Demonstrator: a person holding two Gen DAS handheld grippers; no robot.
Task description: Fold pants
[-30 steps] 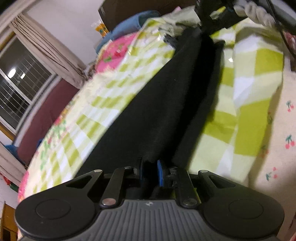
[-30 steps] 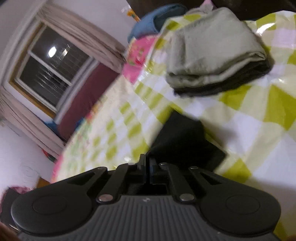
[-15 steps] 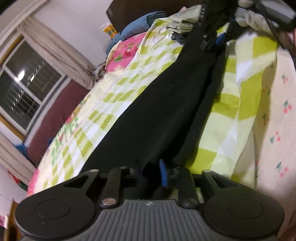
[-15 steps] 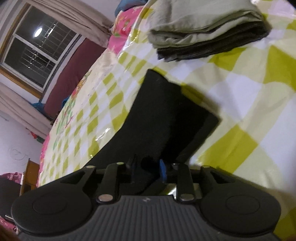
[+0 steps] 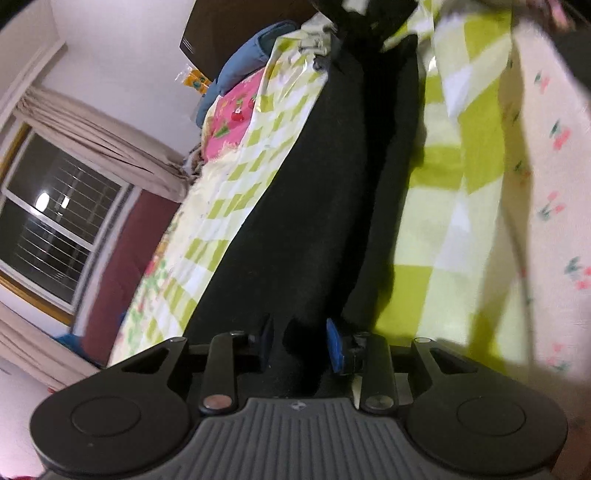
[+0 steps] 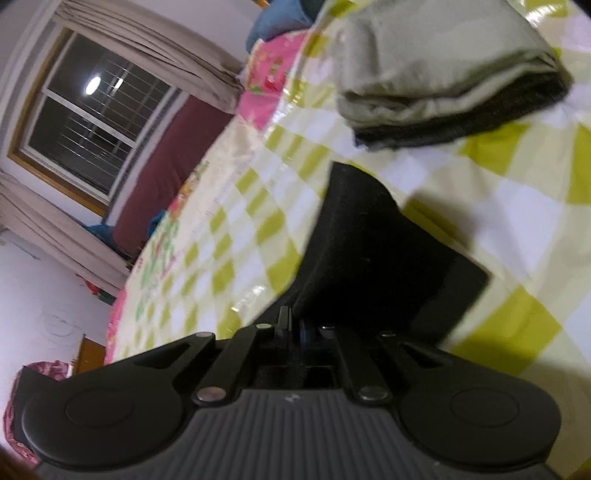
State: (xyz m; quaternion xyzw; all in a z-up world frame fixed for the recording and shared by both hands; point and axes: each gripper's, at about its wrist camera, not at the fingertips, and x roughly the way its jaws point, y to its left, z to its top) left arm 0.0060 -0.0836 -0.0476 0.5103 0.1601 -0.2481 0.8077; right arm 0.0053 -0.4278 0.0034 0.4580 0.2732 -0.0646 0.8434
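Note:
Black pants (image 5: 317, 192) lie stretched along the green-and-white checked bedspread (image 5: 436, 236). In the left wrist view my left gripper (image 5: 300, 345) has its jaws a little apart with bunched black fabric between them. In the right wrist view the other end of the pants (image 6: 373, 251) shows as a black flap lifted off the bed. My right gripper (image 6: 293, 326) is shut on its near edge, the jaws almost together.
A stack of folded garments (image 6: 443, 74), pale green over dark grey, sits on the bed beyond the pants. A blue pillow (image 5: 255, 51) and dark headboard (image 5: 236, 26) are at the far end. A window with curtains (image 6: 92, 110) is to the left.
The right gripper's jaws have closed tighter on the pants edge and the flap has lifted. The left gripper's jaws have spread slightly, with fabric still between them.

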